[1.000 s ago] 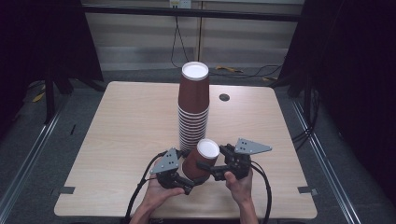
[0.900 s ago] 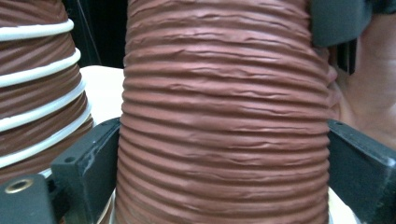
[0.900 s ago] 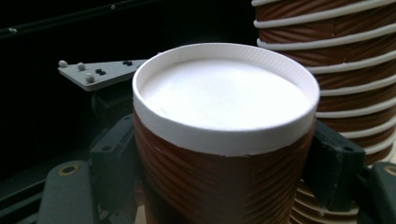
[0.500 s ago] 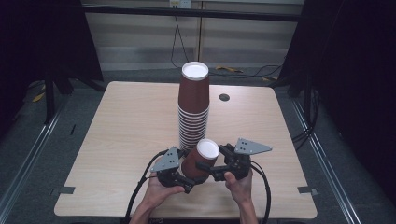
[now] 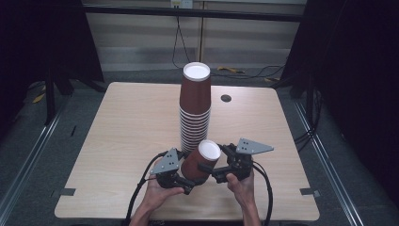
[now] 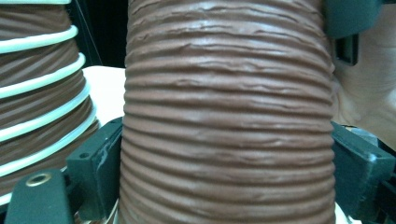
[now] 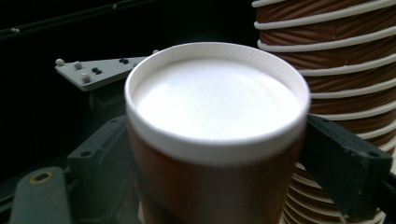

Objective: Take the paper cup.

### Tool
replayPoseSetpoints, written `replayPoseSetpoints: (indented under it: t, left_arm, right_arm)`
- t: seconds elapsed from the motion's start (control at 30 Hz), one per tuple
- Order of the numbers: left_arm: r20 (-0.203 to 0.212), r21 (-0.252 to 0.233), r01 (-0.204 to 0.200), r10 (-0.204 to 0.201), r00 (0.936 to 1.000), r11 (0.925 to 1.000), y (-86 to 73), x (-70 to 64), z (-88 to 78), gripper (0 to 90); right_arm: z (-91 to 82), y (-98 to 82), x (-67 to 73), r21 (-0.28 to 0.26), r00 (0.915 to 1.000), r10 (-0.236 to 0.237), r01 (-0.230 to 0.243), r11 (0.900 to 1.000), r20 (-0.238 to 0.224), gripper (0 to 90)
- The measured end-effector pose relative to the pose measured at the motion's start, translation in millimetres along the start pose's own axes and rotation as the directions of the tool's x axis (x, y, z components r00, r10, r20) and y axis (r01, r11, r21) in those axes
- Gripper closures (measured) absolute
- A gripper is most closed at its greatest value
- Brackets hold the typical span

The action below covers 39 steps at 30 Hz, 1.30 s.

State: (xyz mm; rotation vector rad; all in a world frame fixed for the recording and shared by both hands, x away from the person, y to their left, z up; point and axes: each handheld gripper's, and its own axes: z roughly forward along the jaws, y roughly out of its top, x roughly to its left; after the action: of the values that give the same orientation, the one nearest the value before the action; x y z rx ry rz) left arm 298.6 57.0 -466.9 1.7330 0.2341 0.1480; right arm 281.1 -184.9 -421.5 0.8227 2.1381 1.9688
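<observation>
Both sets of jaws grip the single brown cup point(image 5: 201, 161), held tilted just before the cup stack point(image 5: 195, 109); the left gripper point(image 5: 181, 175) has just tightened. Risk: crushing the ribbed wall, or toppling the stack.

Cup stack point(image 5: 194, 110) on wooden table point(image 5: 127, 127)

A tall stack of cups point(image 5: 195, 110) is set at the middle of the table point(image 5: 127, 122). Just before it, a single cup point(image 5: 201, 161) is held tilted between the left gripper point(image 5: 186, 181) on its left and the right gripper point(image 5: 217, 170) on its right.
</observation>
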Motion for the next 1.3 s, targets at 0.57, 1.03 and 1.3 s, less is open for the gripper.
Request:
replayPoseSetpoints:
  t: [0.57,1.03,1.3]
  left_arm:
    - [-0.055,0.03,0.021,-0.019,0.9983,0.9993,2.2,15.6,-21.2,13.4]
    - [-0.032,0.128,-0.007,0.012,0.9994,0.9917,15.5,13.8,-29.5,14.0]
    - [-0.026,0.2,-0.023,0.028,0.9993,0.9795,19.1,17.0,-27.3,14.2]
  right_arm:
    - [-3.9,2.0,0.1,0.039,0.9998,-0.02,0.02,0.999,0.004,13.4]
    - [-10.7,1.8,-2.4,0.102,0.9988,-0.049,0.048,0.994,0.001,14.5]
    - [-17.0,-2.9,-5.5,0.139,0.9982,-0.057,0.055,0.989,0.015,13.4]
